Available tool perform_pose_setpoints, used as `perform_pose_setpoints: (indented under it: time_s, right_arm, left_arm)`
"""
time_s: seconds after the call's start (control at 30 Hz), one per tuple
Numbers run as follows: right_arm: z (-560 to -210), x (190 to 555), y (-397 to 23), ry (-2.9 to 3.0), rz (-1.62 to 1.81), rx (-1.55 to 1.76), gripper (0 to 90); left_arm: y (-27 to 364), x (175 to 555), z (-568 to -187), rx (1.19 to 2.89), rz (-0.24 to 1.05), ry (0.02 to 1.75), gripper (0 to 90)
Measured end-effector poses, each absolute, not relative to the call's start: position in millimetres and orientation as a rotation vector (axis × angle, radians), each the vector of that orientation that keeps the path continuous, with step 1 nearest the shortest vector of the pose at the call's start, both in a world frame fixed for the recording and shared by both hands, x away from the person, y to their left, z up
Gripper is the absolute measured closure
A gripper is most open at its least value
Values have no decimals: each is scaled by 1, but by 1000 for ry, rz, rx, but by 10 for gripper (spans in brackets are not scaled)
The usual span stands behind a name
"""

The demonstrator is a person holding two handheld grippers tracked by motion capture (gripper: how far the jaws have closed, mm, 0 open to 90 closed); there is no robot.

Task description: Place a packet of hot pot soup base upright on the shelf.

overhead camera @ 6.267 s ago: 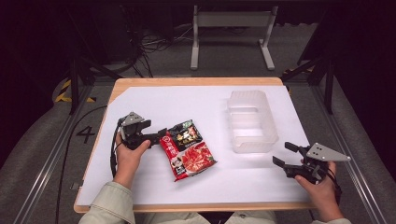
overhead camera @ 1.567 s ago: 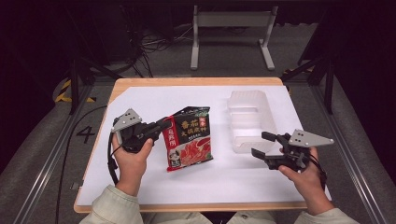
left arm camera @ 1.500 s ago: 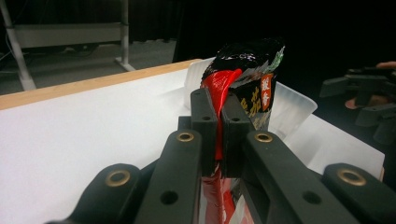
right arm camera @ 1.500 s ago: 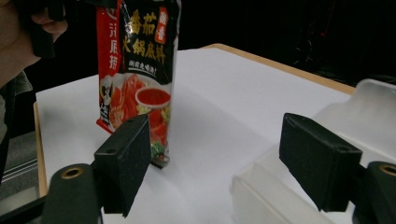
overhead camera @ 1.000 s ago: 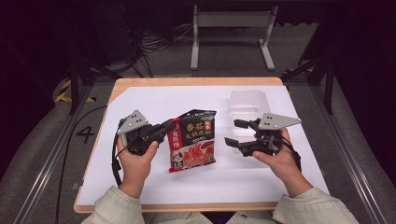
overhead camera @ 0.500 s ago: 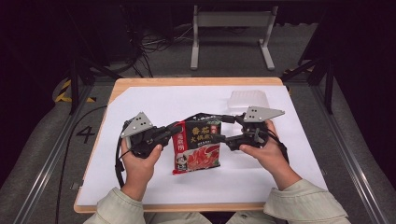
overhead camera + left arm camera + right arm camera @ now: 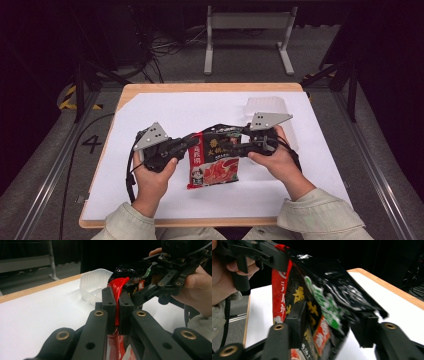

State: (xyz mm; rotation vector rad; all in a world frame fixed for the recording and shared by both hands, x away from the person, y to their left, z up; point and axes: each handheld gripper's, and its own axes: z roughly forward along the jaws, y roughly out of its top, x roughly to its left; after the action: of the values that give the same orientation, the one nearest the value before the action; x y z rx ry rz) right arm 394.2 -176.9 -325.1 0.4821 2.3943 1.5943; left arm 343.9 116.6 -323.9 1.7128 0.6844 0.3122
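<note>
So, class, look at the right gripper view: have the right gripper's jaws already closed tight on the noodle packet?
No: the right gripper has its jaws spread either side of the noodle packet, with a gap showing.

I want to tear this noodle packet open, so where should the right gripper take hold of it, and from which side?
Probably the packet's top right corner, coming in from its right edge, opposite the left gripper, which is shut on the red left edge. The packet hangs upright between both hands, and the right gripper's jaws already straddle that flat edge, open. A flat sealed edge suits two jaws best.
</note>
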Motion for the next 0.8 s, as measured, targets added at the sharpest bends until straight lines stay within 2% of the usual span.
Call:
perform_pose_setpoints:
  time_s: [0.13, 0.33, 0.63, 0.8]
  right_arm:
    - [-325, 395, -174, 2415, 1566, 464, 587]
    - [-324, 396, -175, 2458, 1544, 450, 732]
    - [-324, 396, -172, 2488, 1486, 427, 780]
    - [-324, 397, -173, 2491, 1494, 424, 786]
  left_arm:
    - [117, 345, -326, 1719, 311, 693, 873]
    - [117, 346, -328, 1721, 309, 710, 873]
    - [118, 350, -330, 1738, 297, 714, 865]
    - [119, 352, -330, 1739, 291, 715, 796]
